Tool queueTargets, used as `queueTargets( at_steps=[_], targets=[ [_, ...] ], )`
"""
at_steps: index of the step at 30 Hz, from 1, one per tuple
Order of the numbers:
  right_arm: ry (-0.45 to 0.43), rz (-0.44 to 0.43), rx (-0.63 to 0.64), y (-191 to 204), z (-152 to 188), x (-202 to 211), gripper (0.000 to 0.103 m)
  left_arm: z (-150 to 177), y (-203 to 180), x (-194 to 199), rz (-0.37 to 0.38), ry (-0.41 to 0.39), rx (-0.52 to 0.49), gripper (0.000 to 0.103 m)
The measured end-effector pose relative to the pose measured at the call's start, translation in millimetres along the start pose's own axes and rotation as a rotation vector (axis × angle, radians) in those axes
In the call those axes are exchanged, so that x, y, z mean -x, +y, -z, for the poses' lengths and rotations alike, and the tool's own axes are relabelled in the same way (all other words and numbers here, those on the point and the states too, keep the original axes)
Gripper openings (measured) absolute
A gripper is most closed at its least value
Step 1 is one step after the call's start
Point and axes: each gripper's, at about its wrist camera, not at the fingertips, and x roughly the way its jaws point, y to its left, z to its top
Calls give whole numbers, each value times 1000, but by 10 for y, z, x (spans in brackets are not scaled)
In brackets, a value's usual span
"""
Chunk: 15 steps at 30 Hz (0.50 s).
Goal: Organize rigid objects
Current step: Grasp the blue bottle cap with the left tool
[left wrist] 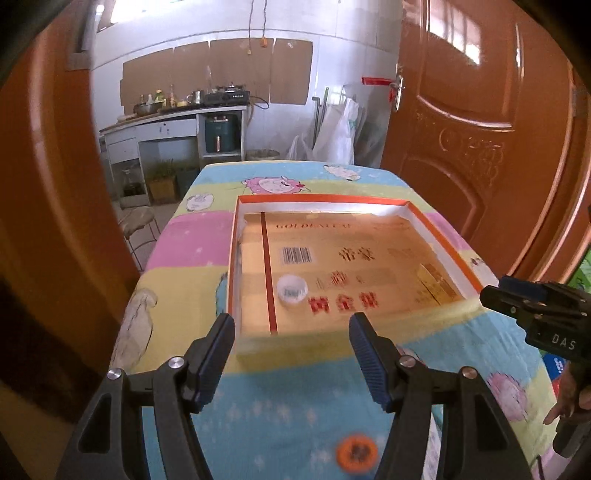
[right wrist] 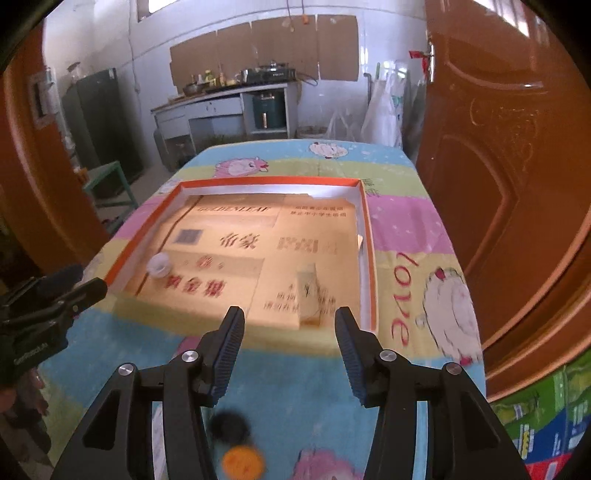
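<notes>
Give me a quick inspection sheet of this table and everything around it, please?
Surface: table under a cartoon sheep cloth.
Job's things: shallow orange-rimmed box; inside it a white cap and a small tan carton. On the cloth nearer the cameras, an orange disc and a dark disc, both blurred.
Clutter: nothing seen on the table beyond these.
Grippers: left gripper open, empty; right gripper open, empty.
Cables: cords hang on the far wall.
Surroundings: wooden door, kitchen counter with pots and bottles, dark fridge, stool.
</notes>
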Motion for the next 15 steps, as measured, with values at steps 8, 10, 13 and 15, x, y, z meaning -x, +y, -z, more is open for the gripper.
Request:
queueTargets(
  at_steps=[8,10,13,15],
  targets=[
    [-27,23,-1,141,517,504,53,458,-204,406,45,32,-35,64],
    [-31,34,8,180,635,604,53,557,-264,495,53,30,-39,64],
    [-46,53,27,249,802,755,53,696,-333,620,60,24,-48,64],
    [-47,48,22,256,899,824,53,773,-367,676,68,23,-52,64]
  ],
)
